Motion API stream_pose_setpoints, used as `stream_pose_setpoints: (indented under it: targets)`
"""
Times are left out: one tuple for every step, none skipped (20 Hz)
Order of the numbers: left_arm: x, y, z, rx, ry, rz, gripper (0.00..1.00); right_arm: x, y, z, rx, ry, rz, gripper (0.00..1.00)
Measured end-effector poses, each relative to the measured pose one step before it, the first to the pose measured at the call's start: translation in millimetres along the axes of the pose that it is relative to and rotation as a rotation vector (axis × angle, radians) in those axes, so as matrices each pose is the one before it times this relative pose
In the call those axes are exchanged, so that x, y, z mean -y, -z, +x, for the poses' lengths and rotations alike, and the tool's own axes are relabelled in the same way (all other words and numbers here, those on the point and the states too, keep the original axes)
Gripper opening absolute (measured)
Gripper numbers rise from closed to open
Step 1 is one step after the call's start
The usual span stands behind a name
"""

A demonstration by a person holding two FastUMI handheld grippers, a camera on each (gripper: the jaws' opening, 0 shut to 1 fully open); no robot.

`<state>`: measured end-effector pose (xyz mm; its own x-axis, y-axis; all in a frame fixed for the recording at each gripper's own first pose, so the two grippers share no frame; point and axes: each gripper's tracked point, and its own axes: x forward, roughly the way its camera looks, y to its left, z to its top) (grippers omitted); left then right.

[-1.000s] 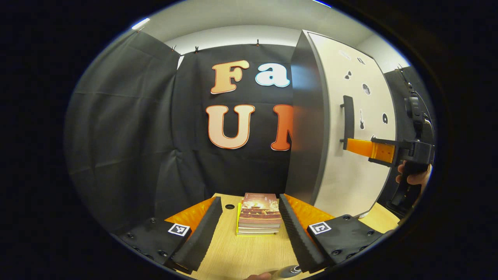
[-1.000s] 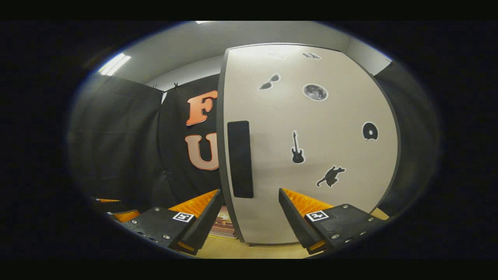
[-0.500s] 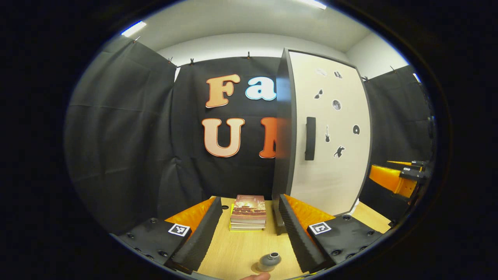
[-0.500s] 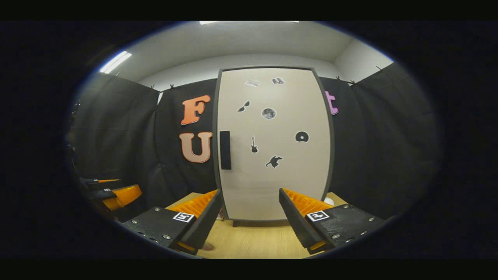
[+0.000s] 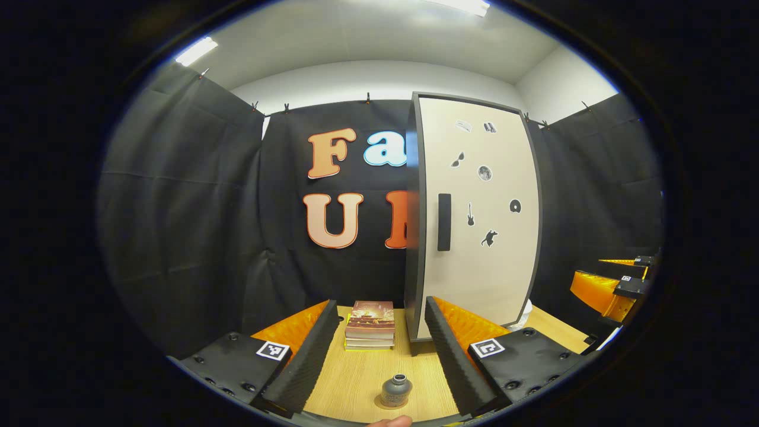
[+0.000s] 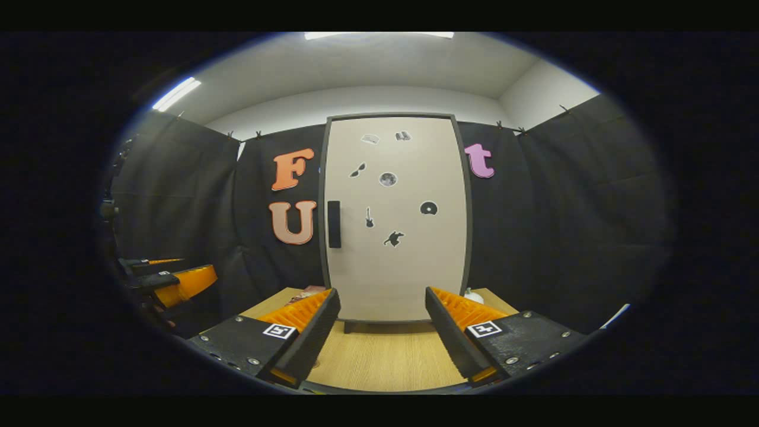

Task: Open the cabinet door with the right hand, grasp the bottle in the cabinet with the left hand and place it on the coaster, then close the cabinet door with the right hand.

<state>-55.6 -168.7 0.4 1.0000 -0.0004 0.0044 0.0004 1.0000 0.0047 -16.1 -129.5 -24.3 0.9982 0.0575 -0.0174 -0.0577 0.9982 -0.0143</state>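
Grey bottle (image 5: 396,390) on coaster (image 5: 382,404), between spread left hand-held gripper (image 5: 379,350) fingers

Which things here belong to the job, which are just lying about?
Job: cabinet door, its handle, bottle on the coaster, left tool, right tool.
Lying about: stack of books, table.

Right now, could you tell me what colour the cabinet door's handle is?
Black handle; clearest in the right gripper view.
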Motion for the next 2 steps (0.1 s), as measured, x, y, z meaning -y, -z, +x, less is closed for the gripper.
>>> stream_pose_setpoints:
  targets:
    - [1.32,0.83,-1.96,-0.00259,0.00094,-0.00072,0.95,1.88,-1.63,-2.10,0.00508,0.00025,-0.00041,0.89]
    - [0.00,0.24,-2.09,-0.00246,-0.00159,0.00139,0.96,1.15,-0.54,-1.40,0.00151,0.00246,0.00145,0.89]
